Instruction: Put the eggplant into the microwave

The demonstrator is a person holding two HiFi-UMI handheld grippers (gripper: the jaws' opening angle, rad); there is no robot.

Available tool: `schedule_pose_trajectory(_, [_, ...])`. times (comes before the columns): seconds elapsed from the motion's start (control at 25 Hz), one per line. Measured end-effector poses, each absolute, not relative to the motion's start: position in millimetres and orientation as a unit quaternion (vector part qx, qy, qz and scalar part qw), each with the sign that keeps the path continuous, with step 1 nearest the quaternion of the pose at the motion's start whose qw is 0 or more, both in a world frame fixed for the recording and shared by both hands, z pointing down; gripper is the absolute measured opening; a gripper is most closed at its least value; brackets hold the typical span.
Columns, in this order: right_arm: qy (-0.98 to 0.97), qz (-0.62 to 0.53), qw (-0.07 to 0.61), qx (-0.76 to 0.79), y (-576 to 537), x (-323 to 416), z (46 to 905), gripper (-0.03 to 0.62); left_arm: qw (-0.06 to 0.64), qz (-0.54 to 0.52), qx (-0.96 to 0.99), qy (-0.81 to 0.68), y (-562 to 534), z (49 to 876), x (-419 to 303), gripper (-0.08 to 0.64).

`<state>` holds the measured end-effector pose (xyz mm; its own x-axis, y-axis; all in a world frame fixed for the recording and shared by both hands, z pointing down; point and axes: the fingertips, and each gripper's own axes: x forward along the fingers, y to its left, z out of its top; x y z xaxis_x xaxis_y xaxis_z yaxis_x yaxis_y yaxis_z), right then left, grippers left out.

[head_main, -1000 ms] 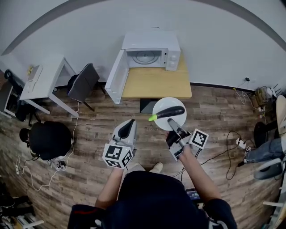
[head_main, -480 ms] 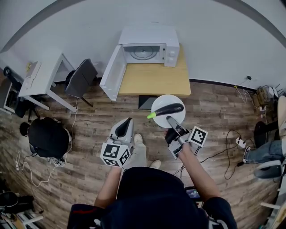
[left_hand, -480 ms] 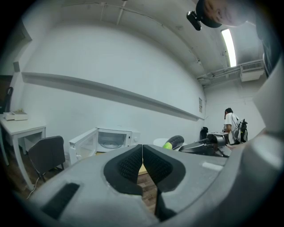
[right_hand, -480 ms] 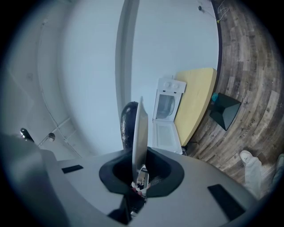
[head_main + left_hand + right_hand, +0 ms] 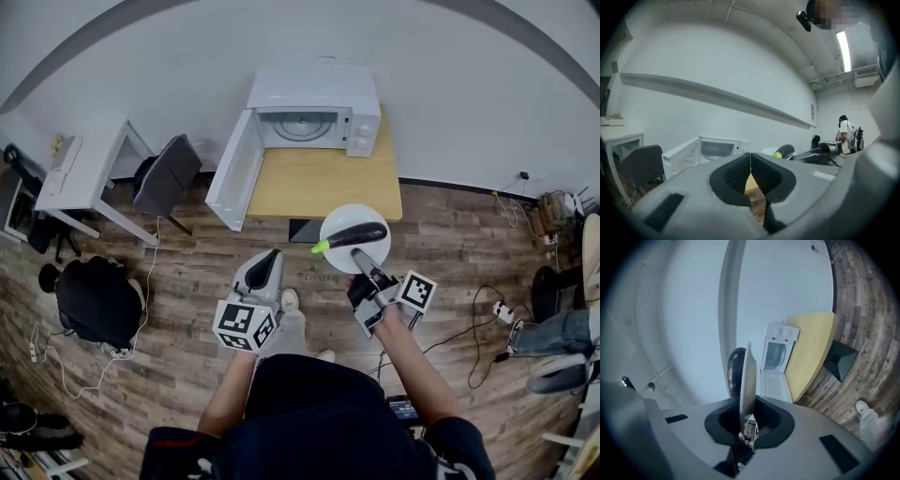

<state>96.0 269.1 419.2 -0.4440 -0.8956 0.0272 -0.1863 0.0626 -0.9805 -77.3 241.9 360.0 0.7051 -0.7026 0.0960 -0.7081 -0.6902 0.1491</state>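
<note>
A dark eggplant with a green stem lies on a white plate. My right gripper is shut on the plate's near rim and holds it level just in front of the yellow table. On that table stands the white microwave, its door swung open to the left and its cavity empty. In the right gripper view the plate shows edge-on between the jaws, with the eggplant behind it. My left gripper is shut and empty, to the left of the plate, pointing toward the microwave.
A dark chair and a white desk stand to the left of the table. A person in black sits low at the left. Cables trail over the wooden floor at right. A black box sits under the table.
Both grippers have moved toward the table together, the plate with the eggplant still in the right one. The table's front edge and the microwave now lie closer to the plate.
</note>
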Motion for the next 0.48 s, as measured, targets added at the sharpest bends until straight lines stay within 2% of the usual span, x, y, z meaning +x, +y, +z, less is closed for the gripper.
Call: schedule_pose_trajectory(0.48, [0.647,-0.550,0.320,-0.420,161,88,414,0.031,0.088,0.014,0.924,-0.372,131,350,-75,0.018])
